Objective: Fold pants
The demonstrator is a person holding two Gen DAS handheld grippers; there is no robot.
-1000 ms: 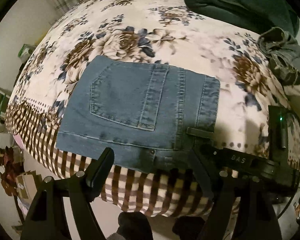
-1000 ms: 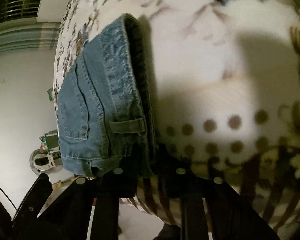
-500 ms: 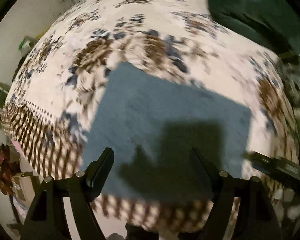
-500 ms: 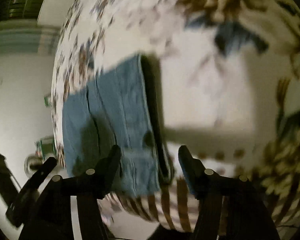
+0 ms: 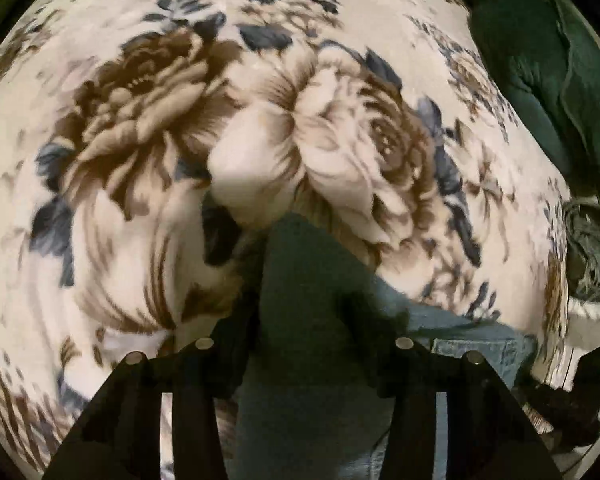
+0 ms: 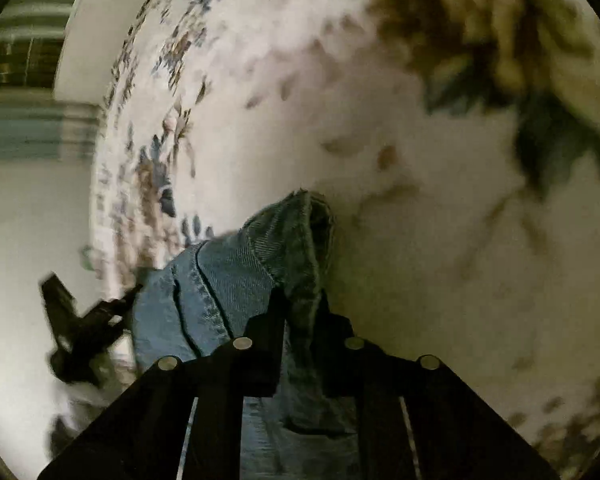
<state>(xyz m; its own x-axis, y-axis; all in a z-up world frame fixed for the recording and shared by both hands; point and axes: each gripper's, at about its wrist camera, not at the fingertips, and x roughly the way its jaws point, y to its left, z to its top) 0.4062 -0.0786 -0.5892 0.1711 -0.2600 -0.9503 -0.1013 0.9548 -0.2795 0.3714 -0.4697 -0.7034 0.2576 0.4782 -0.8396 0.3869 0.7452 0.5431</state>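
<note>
The left wrist view alone shows the broad floral bedspread (image 5: 148,184) with its brown roses, a dark green garment (image 5: 540,64) far right and a crumpled grey-green one (image 5: 592,240) at the right edge; the right wrist view alone shows a pale wall and striped curtain on the left. The pants (image 6: 236,280), folded blue denim with stitched seams and a thick stacked edge, lie on the bed at its near side. The right claw (image 6: 300,312) has just been closing and its fingers now pinch that thick far-right corner of the denim. The left claw (image 5: 304,344) has also been closing, with the shadowed far-left corner of the pants (image 5: 300,280) between its half-parted fingers; whether the pads press the cloth cannot be told. The left claw also appears, dark and blurred, at the left of the right view.
</note>
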